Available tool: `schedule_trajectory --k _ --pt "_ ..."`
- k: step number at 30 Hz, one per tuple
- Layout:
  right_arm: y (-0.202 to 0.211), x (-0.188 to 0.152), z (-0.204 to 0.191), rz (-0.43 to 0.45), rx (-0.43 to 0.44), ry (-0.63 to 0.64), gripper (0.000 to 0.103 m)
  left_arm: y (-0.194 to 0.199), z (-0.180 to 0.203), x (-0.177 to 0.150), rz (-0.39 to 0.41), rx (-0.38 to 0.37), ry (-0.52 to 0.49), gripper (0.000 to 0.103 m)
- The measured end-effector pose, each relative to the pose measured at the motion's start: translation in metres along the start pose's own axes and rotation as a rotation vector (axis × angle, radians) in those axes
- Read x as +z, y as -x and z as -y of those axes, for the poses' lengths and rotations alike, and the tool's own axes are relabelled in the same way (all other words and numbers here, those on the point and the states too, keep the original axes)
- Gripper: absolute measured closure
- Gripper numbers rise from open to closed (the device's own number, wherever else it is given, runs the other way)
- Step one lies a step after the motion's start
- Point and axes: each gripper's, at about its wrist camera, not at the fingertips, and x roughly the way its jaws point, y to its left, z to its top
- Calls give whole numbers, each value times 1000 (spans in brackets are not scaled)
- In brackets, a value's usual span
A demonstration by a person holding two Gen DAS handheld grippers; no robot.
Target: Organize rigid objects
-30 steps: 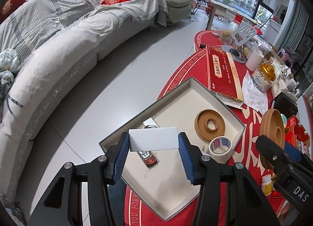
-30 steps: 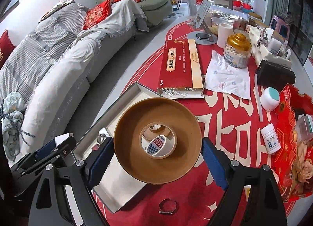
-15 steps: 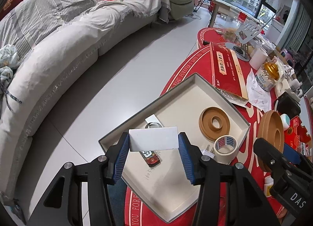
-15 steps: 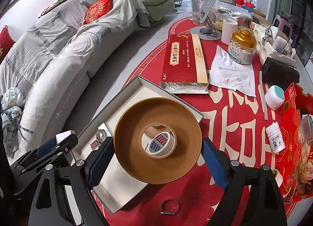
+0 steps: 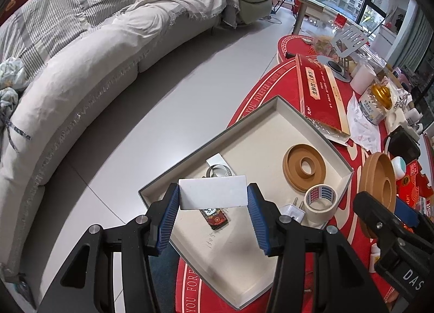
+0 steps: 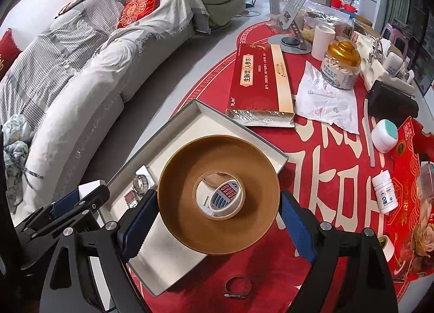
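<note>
My left gripper [image 5: 213, 200] is shut on a white flat card [image 5: 214, 195], held above the near corner of a grey tray [image 5: 260, 112]. In the tray lie a brown tape roll [image 5: 303, 168], a white tape roll [image 5: 320, 200], a white plug [image 5: 293, 211], a small dark lighter-like item [image 5: 215, 218] and a metal clamp ring [image 5: 218, 170]. My right gripper [image 6: 218, 203] is shut on a large brown tape roll [image 6: 187, 191], held over the tray's right side [image 6: 282, 158]. The white tape roll shows through its hole [image 6: 227, 195].
A red table cloth [image 6: 312, 155] carries a long red box [image 6: 257, 80], a gold-lidded jar [image 6: 340, 67], a white pill bottle [image 6: 385, 195], a teal-topped jar [image 6: 383, 135], a black pouch [image 6: 390, 101] and a metal clamp ring [image 6: 237, 287]. A grey sofa [image 5: 81, 69] stands left.
Both grippers have drawn slightly back and up from the tray, each keeping its hold. The tray's contents have not moved.
</note>
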Motion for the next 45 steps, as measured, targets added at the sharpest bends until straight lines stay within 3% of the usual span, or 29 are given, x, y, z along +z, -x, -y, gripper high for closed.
schedule_trajectory --k 10,18,29,31,33,35,37,38,40,45 --pt "-7 -1 15 -2 -10 -25 14 -13 -11 -1 -21 11 14 49" --pt "-29 0 -10 -31 32 39 14 -42 -1 -7 -66 24 -27 49" --pt "-63 9 -24 -79 16 66 14 -71 9 -14 -98 22 -78 49" --pt "-69 9 -26 -92 20 72 14 -76 12 -15 -108 18 -97 45" --pt "-76 8 -28 -113 24 86 14 -79 13 -17 -110 28 -106 24" --pt "-83 7 -29 -142 34 100 13 -81 11 -19 -116 10 -99 16" --pt "-87 6 -30 -159 53 105 0 -85 9 -20 -147 -8 -88 7" --pt "-84 5 -28 -144 58 97 0 -85 8 -21 -150 -10 -82 1" --pt "-78 5 -25 -125 63 77 0 -81 6 -23 -143 -10 -71 0" --pt "-65 5 -7 -170 108 -6 0 -57 4 -22 -109 -27 -72 0"
